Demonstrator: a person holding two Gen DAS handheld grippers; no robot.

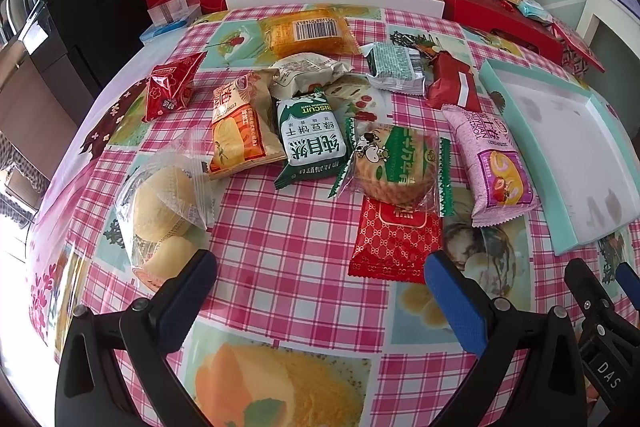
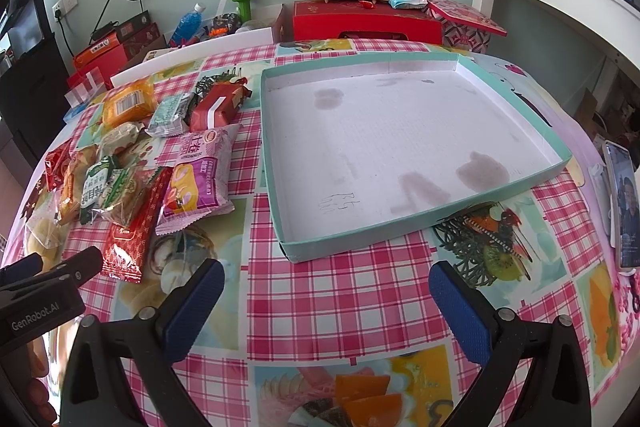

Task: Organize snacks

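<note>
Pink-checked oilcloth with fruit and cake prints covers the worktop [image 1: 280, 235], and past its far edge red gift boxes, a blue bottle and a yellow carry-case printed with a children's-day greeting stand against a pale green wall.

Both grippers hover low over the near edge, jaws wide and holding nothing. The left gripper [image 1: 320, 287] faces the pile of snacks. Nearest its jaws is the red patterned sachet [image 1: 394, 239], just ahead and slightly toward the right finger, its long axis running away from the camera. Beside the left finger lies the clear bag of pale buns [image 1: 166, 211], also within easy reach. Behind them sit the green-and-white biscuit pack [image 1: 314, 139], the orange bread pack [image 1: 240, 131] and the pink roll-cake pack [image 1: 494, 163].

The right gripper [image 2: 326, 297] points at the empty teal-rimmed box lid [image 2: 404, 227], whose near corner lies just ahead of its jaws; the white inside bears a few faint stains. Snacks lie to the lid's left, so the left gripper is judged the nearer for a first pick, with the lid as the probable destination. What looks like a phone [image 2: 624, 203] rests at the right edge, though the distortion there makes that uncertain.
</note>
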